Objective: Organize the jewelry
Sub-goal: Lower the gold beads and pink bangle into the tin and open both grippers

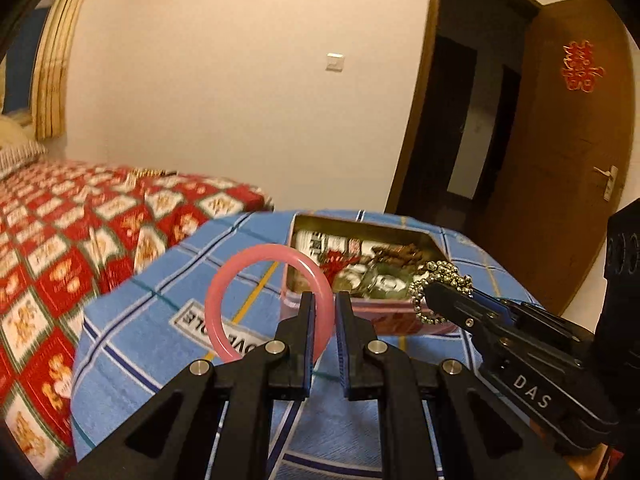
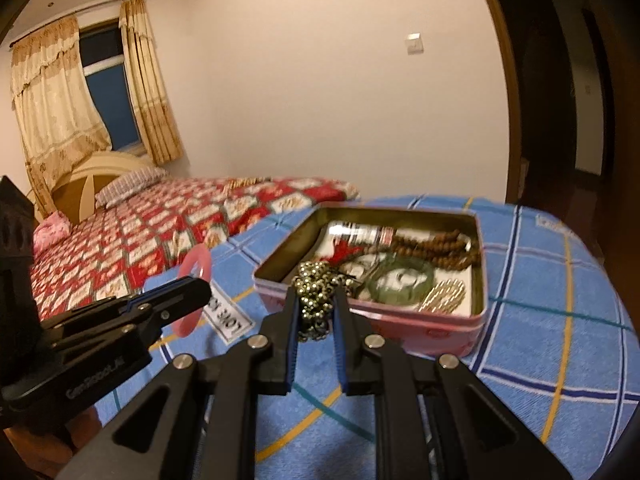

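Observation:
My left gripper (image 1: 323, 300) is shut on a pink bangle (image 1: 224, 280), held upright above the blue checked cloth, just left of the open pink tin (image 1: 400, 236). The bangle also shows in the right wrist view (image 2: 196, 266). My right gripper (image 2: 316, 300) is shut on a bunched bead chain (image 2: 316, 284) at the tin's near left corner (image 2: 264, 280). It shows in the left wrist view (image 1: 430, 292) with the chain (image 1: 436, 276) dangling. The tin holds brown beads (image 2: 432, 244), a green bangle (image 2: 404, 280), a gold piece (image 2: 444, 296) and a red tassel.
The tin stands on a surface covered with blue checked cloth (image 2: 540, 320). A bed with a red patterned cover (image 2: 160, 232) lies to the left. An open wooden door (image 1: 560, 140) and dark doorway are at the right.

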{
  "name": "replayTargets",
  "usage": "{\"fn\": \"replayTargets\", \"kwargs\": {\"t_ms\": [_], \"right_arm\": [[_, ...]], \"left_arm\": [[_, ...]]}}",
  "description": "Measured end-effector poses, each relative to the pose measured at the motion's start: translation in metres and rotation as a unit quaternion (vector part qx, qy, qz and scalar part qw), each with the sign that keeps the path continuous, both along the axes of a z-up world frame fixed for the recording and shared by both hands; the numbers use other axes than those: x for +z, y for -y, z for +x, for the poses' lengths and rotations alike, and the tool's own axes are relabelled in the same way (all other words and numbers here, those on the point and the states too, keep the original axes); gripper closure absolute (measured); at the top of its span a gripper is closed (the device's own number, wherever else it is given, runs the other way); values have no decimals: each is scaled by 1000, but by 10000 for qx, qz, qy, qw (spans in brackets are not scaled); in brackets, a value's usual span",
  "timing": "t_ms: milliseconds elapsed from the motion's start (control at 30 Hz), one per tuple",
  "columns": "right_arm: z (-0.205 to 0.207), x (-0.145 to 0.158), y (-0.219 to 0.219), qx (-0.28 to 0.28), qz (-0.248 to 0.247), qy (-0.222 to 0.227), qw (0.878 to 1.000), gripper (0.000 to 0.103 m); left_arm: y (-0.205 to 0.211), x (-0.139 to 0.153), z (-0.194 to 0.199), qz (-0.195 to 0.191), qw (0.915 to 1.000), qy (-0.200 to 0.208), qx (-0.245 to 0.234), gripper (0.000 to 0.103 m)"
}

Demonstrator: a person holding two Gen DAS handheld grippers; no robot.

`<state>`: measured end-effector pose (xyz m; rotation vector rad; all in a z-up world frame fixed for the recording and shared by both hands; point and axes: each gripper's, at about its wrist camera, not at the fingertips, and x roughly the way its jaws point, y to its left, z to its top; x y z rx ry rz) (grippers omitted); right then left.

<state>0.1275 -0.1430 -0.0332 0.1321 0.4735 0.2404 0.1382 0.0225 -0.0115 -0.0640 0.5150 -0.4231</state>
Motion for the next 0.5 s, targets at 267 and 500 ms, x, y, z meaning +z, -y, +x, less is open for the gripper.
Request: {"fn": "replayTargets", "kwargs": {"t_ms": [267, 500], "right_arm": [[0, 12, 18, -312, 232, 216, 9990, 85], [14, 26, 36, -521, 213, 398, 9976, 85]], "left_arm": [[21, 19, 10, 135, 9995, 264, -124, 94], [53, 32, 27, 277, 9976, 528, -347, 94]]}}
